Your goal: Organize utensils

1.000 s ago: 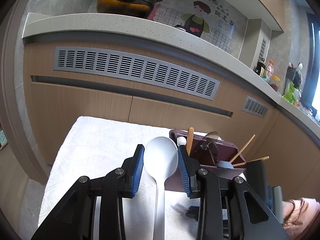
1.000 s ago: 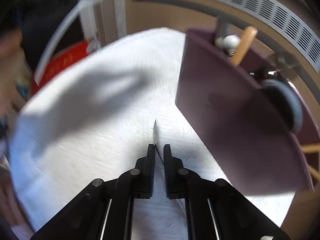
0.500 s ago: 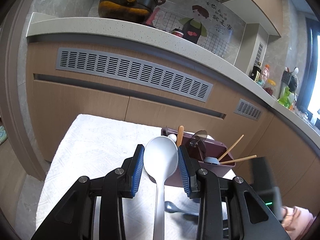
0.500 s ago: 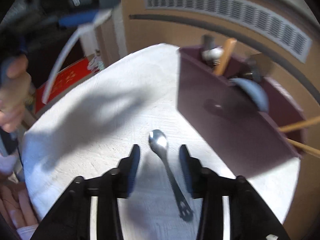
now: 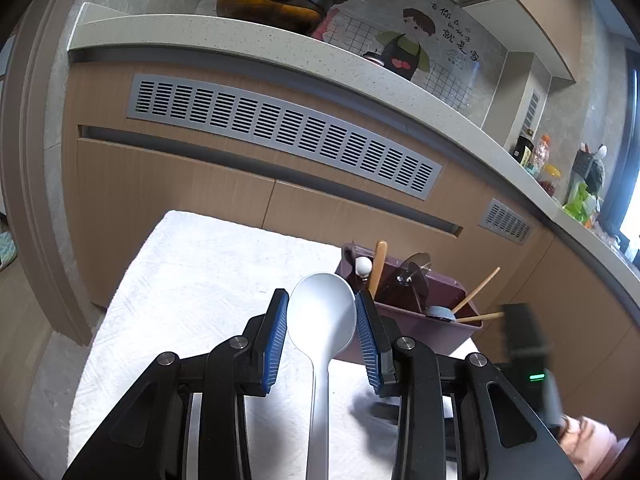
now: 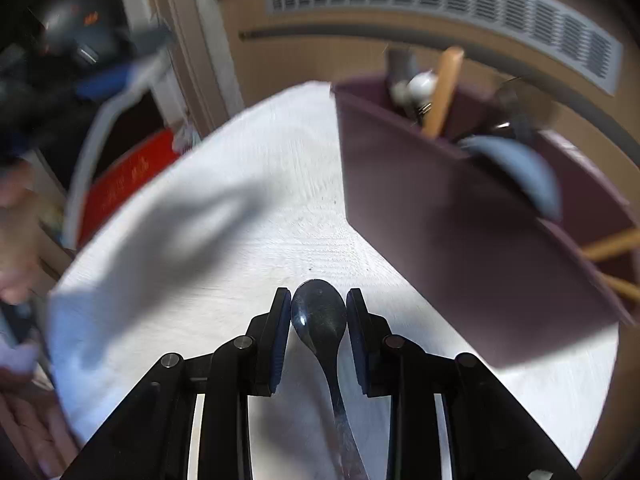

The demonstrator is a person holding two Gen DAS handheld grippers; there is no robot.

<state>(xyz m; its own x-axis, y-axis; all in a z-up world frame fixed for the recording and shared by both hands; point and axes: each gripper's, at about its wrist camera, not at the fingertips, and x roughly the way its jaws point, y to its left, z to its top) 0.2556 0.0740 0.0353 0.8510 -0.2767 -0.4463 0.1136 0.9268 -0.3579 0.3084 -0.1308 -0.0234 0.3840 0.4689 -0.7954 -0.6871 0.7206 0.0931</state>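
The large pale grey plastic spoon (image 5: 322, 316) is clamped at its bowl between the left gripper (image 5: 322, 334) pads, long axis along the fingers, bowl forward toward the maroon plastic utensil caddy (image 5: 416, 320). The small dark metal spoon (image 6: 320, 314) lies likewise, bowl toward the caddy, within the right gripper (image 6: 319, 338); jaws close on either side of the bowl, contact not discernible, above the white cloth (image 6: 240, 220).

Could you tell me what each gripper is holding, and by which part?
Left gripper: white spoon, by its bowl. Right gripper: metal spoon, also by its bowl.

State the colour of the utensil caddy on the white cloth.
The utensil caddy is dark purple-maroon, shown most sharply in the left wrist view.
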